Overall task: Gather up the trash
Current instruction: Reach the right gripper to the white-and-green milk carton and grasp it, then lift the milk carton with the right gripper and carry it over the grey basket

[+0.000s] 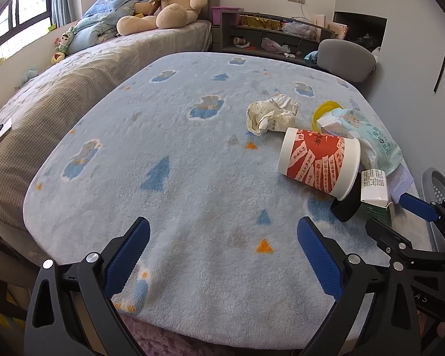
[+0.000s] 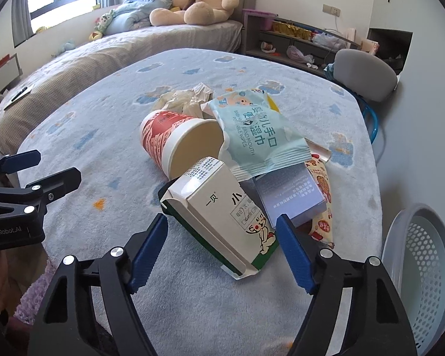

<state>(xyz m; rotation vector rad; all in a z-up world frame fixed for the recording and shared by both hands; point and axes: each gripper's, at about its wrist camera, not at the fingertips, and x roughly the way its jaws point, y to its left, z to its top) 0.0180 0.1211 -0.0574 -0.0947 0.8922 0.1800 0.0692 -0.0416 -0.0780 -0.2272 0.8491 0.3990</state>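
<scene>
Trash lies on a blue fleece blanket (image 1: 178, 148) over a table. A red and white paper cup (image 1: 319, 163) lies on its side, also in the right wrist view (image 2: 175, 142). Beside it are crumpled paper (image 1: 271, 114), a wet-wipes pack (image 2: 261, 136), a white and green carton (image 2: 222, 216), a lavender box (image 2: 290, 195) and a snack wrapper (image 2: 322, 204). My right gripper (image 2: 222, 231) is open with its fingers on either side of the carton. My left gripper (image 1: 222, 237) is open and empty over bare blanket, left of the pile.
A white perforated basket (image 2: 424, 267) stands at the table's right edge. A grey chair (image 2: 365, 71) is at the far side. A bed with a teddy bear (image 1: 166, 0) lies to the left, shelves (image 1: 276, 35) behind.
</scene>
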